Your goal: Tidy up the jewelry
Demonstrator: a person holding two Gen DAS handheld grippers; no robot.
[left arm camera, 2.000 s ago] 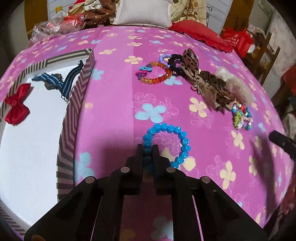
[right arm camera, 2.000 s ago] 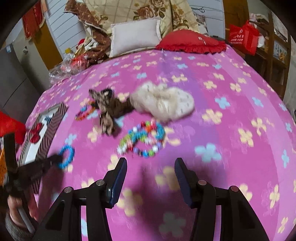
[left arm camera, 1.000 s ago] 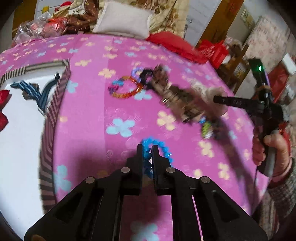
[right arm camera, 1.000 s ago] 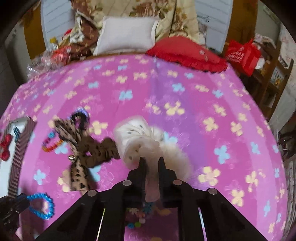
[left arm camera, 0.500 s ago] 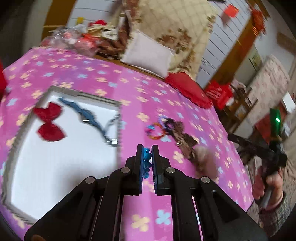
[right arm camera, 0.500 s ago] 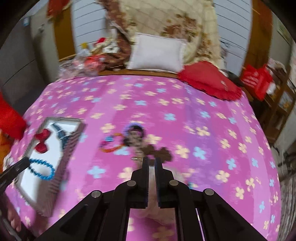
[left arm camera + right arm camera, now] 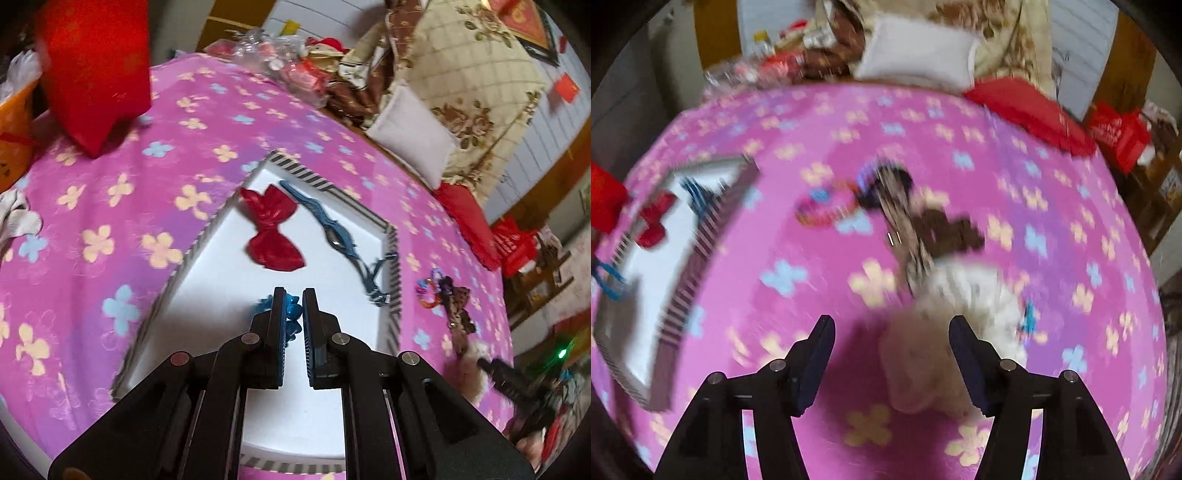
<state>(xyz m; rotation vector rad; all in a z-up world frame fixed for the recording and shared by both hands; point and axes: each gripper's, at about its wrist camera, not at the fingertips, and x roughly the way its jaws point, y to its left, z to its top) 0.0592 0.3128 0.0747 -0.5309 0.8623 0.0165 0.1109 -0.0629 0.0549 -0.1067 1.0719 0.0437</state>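
Blue beads, the bracelet (image 7: 291,314), sit clamped in the left gripper (image 7: 293,308) above the white tray (image 7: 325,417) near the bed's left edge; it looks light and floppy, best pinched across a few beads. The right gripper (image 7: 892,332) is opening, fingers apart around the fluffy white scrunchie (image 7: 964,295), soft and squashy.

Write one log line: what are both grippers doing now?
left gripper: shut on blue bracelet, over white tray | right gripper: opening above cream scrunchie
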